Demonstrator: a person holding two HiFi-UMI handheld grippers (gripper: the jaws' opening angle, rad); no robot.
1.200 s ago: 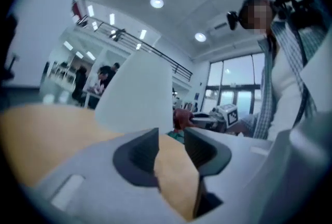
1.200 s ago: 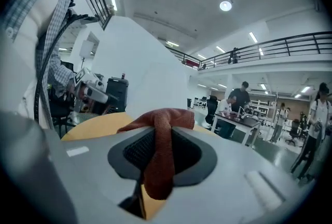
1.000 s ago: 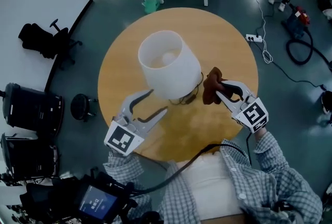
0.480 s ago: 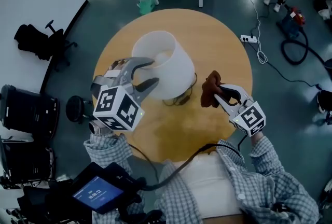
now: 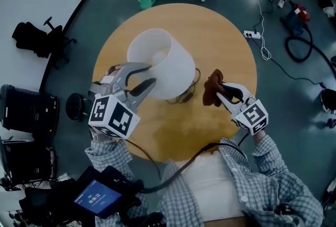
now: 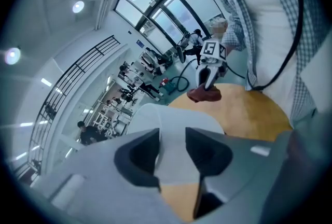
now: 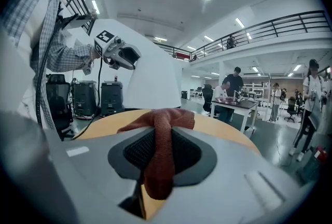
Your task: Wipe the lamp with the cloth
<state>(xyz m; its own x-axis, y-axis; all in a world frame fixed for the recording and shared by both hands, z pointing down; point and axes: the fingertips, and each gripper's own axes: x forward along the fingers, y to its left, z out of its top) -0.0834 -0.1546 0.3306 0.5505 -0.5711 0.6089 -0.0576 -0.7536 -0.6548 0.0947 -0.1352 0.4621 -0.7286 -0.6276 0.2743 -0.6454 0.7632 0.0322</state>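
The lamp's white shade (image 5: 170, 65) stands tilted on the round wooden table (image 5: 215, 31). My left gripper (image 5: 152, 74) is at the shade's near-left rim. One jaw reaches over the rim and the other lies against the outer wall. In the left gripper view the shade (image 6: 171, 124) fills the gap between the jaws of my left gripper (image 6: 173, 151). They have just been closing but still stand apart. To the right of the lamp, my right gripper (image 5: 223, 92) is shut on the brown cloth (image 5: 212, 89), which bunches out between its jaws (image 7: 158, 158).
A dark cord (image 5: 188, 97) curls on the table at the lamp's foot. A black cable runs across the person's front. On the floor lie a power strip (image 5: 251, 35) and a green object (image 5: 146, 0). Office chairs (image 5: 42, 39) and black cases (image 5: 29, 110) stand left.
My left gripper lifted from the table's near edge to the shade's left rim, rolled over, and its jaws narrowed around the rim. The right gripper kept still with the cloth.
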